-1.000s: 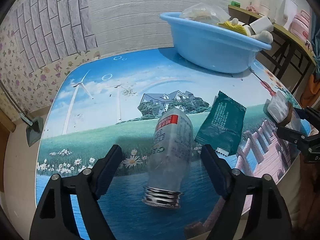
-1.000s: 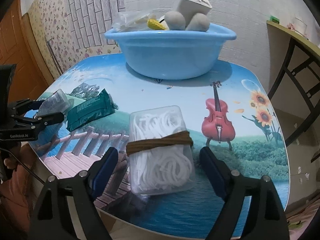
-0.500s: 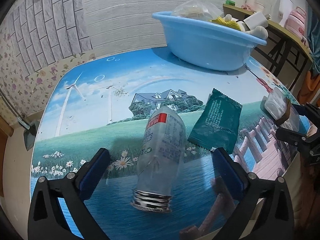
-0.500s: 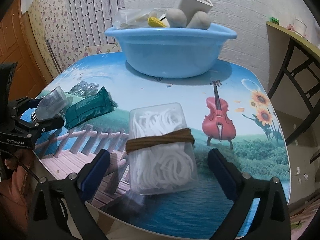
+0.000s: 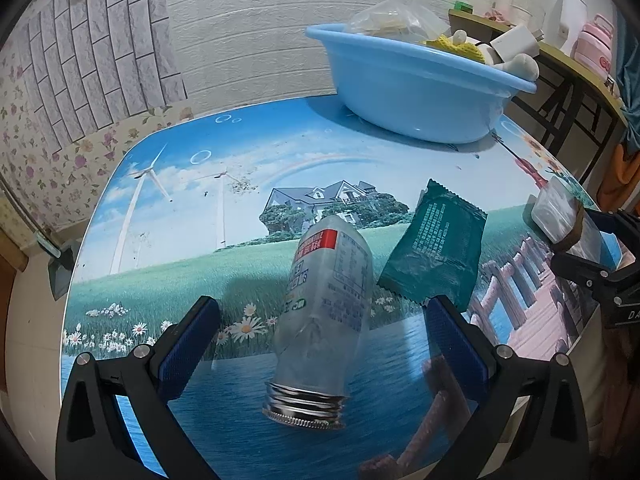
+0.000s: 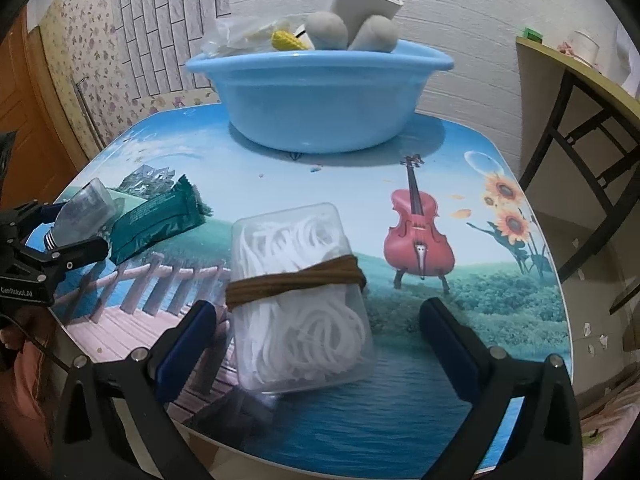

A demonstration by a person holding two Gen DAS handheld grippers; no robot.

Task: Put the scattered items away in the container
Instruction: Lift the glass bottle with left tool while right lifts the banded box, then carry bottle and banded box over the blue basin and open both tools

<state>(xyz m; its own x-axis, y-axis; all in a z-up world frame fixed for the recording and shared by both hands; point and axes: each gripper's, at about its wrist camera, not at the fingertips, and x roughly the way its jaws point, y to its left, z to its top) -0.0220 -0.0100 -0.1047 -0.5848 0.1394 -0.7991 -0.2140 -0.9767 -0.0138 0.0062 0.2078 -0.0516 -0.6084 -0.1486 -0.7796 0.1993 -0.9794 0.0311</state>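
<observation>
L gripper point(image 5: 320, 336) spread wide, astride bottle point(image 5: 326, 308) lying near edge, pads clear. Bottle light, slick, rolls: take mid-body. R gripper point(image 6: 316, 334) likewise wide around box point(image 6: 300, 300); rigid, light: grip sides. Packet point(image 5: 434, 258) between, soft. Basin point(image 5: 412, 96) far, part-filled.

Items inside the blue basin point(image 6: 320, 96) show only above its rim; their lower parts are hidden. The bottle point(image 5: 328, 300) label print is too small to read. In the right wrist view the left gripper point(image 6: 60, 232) covers part of the bottle's neck. Both gripper bodies are cut off by the lower edge. The shelf items point(image 5: 576, 32) at right are blurred beyond identification.
</observation>
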